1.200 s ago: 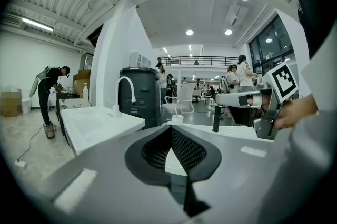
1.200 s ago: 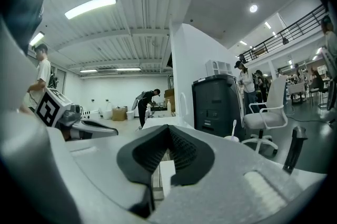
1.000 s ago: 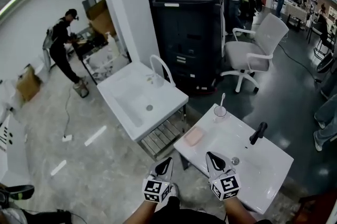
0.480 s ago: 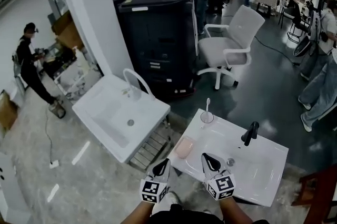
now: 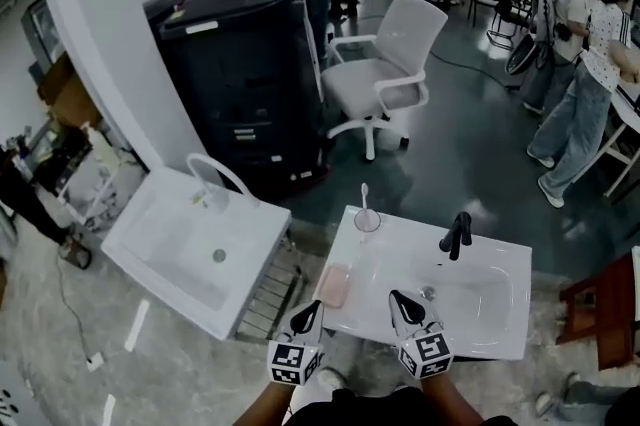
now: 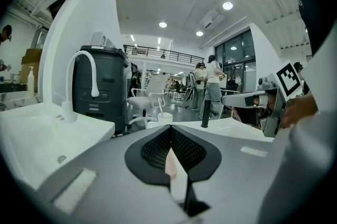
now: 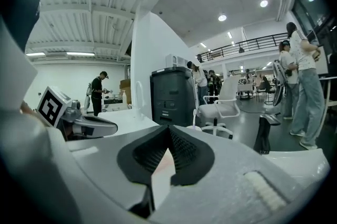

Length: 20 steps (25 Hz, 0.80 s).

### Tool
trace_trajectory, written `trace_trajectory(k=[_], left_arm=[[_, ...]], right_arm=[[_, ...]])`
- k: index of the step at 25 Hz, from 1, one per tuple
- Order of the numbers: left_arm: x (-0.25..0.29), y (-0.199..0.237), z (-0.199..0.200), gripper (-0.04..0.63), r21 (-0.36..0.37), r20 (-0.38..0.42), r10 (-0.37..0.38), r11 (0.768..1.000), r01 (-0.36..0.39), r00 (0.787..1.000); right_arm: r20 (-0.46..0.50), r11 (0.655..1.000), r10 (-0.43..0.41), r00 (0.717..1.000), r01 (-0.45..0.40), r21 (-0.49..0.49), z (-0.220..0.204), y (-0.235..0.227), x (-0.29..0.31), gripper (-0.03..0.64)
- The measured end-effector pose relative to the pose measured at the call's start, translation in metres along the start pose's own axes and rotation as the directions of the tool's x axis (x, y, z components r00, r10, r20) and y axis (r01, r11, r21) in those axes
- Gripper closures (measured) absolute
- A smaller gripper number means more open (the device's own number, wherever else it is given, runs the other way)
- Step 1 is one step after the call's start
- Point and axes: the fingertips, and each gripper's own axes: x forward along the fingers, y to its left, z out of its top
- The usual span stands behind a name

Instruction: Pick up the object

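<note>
Drain (image 5: 428, 293) only in head view; left tool (image 5: 316, 308), right tool (image 5: 398, 298) closed, empty.

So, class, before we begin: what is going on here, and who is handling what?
A person stands at a white washbasin with a hand-held gripper in each hand. The left hand-held gripper and the right hand-held gripper hover at the basin's near edge, jaws together, holding nothing. A pink soap bar lies on the rim just ahead of them. A cup with a toothbrush and a black tap stand further back. Nothing is picked up yet.
</note>
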Motion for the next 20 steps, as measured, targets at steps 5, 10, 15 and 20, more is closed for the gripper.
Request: trace_trajectory(k=[5,10,15,20], left_arm=[[0.011,0.000,-0.008,0.577,0.042,-0.040,-0.026,0.999,0.027,0.999],[0.021,-0.011,-0.008,0.575,0.042,-0.056,-0.064,0.997,0.066,0.996],[0.027,-0.009,-0.016,0.510,0.037,-0.102,-0.065,0.997,0.069,0.993],[0.037,0.001,-0.037,0.333,0.028,-0.166,-0.023,0.999,0.028,0.986]], right_arm=[[-0.026,0.999,-0.052,0.998,0.052,0.012,-0.003,-0.011,-0.009,0.613],[-0.029,0.999,-0.041,0.999,0.041,0.003,-0.006,-0.011,-0.005,0.613],[-0.046,1.000,-0.005,0.999,0.005,0.009,-0.010,-0.002,0.001,0.614],[-0.077,0.999,0.046,0.996,-0.046,0.005,-0.022,0.012,0.004,0.612]])
